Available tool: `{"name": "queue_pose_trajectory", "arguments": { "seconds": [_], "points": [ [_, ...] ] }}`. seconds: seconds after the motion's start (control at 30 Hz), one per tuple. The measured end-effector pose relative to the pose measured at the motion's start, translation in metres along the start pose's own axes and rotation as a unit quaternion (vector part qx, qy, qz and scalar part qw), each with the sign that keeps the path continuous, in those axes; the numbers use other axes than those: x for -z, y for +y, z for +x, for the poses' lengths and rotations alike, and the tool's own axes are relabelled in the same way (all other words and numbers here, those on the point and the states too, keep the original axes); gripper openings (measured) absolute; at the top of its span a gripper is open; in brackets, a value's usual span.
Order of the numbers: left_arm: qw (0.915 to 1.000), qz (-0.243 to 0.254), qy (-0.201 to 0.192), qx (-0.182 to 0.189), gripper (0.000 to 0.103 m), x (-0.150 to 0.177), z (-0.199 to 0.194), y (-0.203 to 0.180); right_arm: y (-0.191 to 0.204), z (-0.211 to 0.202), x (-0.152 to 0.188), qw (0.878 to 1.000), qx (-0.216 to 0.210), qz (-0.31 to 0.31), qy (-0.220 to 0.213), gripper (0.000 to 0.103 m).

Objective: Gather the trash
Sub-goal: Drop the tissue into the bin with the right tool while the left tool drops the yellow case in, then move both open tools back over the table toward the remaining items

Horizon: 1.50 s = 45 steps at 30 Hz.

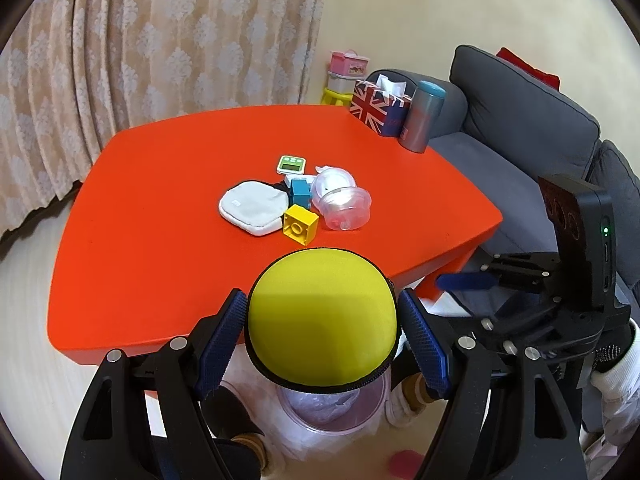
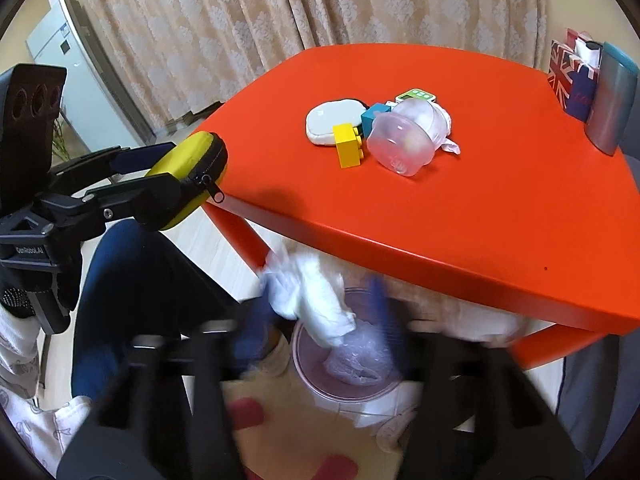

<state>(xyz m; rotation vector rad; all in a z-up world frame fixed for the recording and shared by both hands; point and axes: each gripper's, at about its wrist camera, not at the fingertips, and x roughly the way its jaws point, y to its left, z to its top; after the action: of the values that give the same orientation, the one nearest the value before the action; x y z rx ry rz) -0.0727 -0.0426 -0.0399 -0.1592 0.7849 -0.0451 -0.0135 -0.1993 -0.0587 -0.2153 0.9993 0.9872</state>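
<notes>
Left tongs (image 1: 322, 334): you pinch the yellow zip case (image 1: 322, 320) at the worktop (image 1: 160, 240) edge.
Right tongs (image 2: 320, 320): spread, blurred; white tissue (image 2: 316, 300) loose between them, over the bin (image 2: 344, 384) under the worktop.

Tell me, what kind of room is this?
Most likely a home living room. A grey sofa stands beside a low orange table, patterned curtains hang to the floor behind it, and a tissue box sits on the table's corner.
</notes>
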Motion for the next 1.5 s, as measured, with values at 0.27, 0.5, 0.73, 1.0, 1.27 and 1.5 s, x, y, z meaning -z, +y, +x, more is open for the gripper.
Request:
{"name": "queue_pose_trajectory", "arguments": {
  "seconds": [0.27,0.5,0.73,1.0,1.27,1.5],
  "points": [
    [1.0000,0.002,0.009,0.002,0.074,0.002,0.003,-0.001,-0.007,-0.009,-0.003,1.000,0.007,0.017,-0.016,0.091],
    [0.9995,0.011,0.026,0.012,0.074,0.008,0.011,-0.009,-0.012,-0.023,-0.001,0.999,0.018,0.024,-0.028,0.094],
    [0.9984,0.027,0.044,0.022,0.074,0.011,0.022,-0.023,-0.022,-0.038,0.006,0.998,0.035,0.035,-0.037,0.094],
    [0.9981,0.031,0.042,0.034,0.092,0.007,0.029,-0.036,-0.032,-0.050,0.010,0.997,0.044,0.044,-0.045,0.095],
    [0.9990,0.020,0.036,0.015,0.096,0.003,0.030,-0.029,-0.033,-0.049,0.013,0.997,0.044,0.047,-0.044,0.095],
    [0.9992,0.010,0.037,0.007,0.096,0.006,0.025,-0.020,-0.029,-0.044,0.012,0.997,0.039,0.044,-0.043,0.095]
  ]
}}
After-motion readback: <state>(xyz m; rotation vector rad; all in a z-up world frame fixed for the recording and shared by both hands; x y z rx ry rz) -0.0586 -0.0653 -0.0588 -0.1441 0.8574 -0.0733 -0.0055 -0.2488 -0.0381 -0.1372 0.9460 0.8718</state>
